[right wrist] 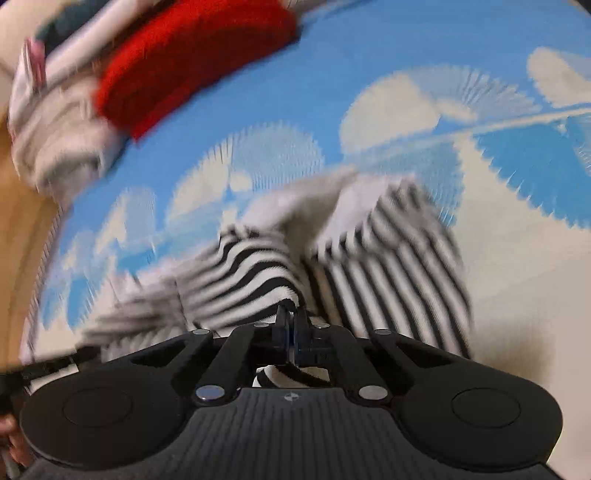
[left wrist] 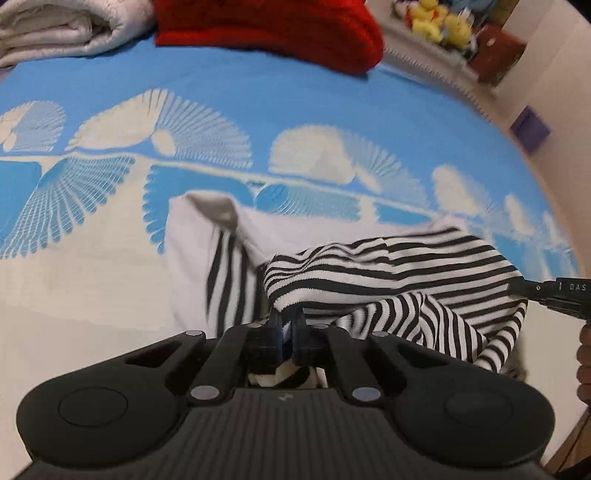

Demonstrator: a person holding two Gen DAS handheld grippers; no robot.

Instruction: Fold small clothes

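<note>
A small black-and-white striped garment [left wrist: 388,266] lies rumpled on a blue and white bedspread [left wrist: 258,92]; part of its plain white inside is turned up at the left. My left gripper [left wrist: 286,321] is shut on a striped edge of it, with cloth bunched between and under the jaws. In the right wrist view, which is blurred, my right gripper [right wrist: 291,319] is likewise shut on a fold of the striped garment [right wrist: 251,273]. The right gripper [left wrist: 519,287] also shows at the left wrist view's right edge, its tip buried in the garment's far corner.
A red knitted piece [left wrist: 266,29] and a folded white blanket [left wrist: 55,33] lie at the far end of the bed. Yellow plush toys [left wrist: 439,22] sit on a shelf beyond. A hand [left wrist: 583,354] shows at the right edge. The bed's edge runs along the right.
</note>
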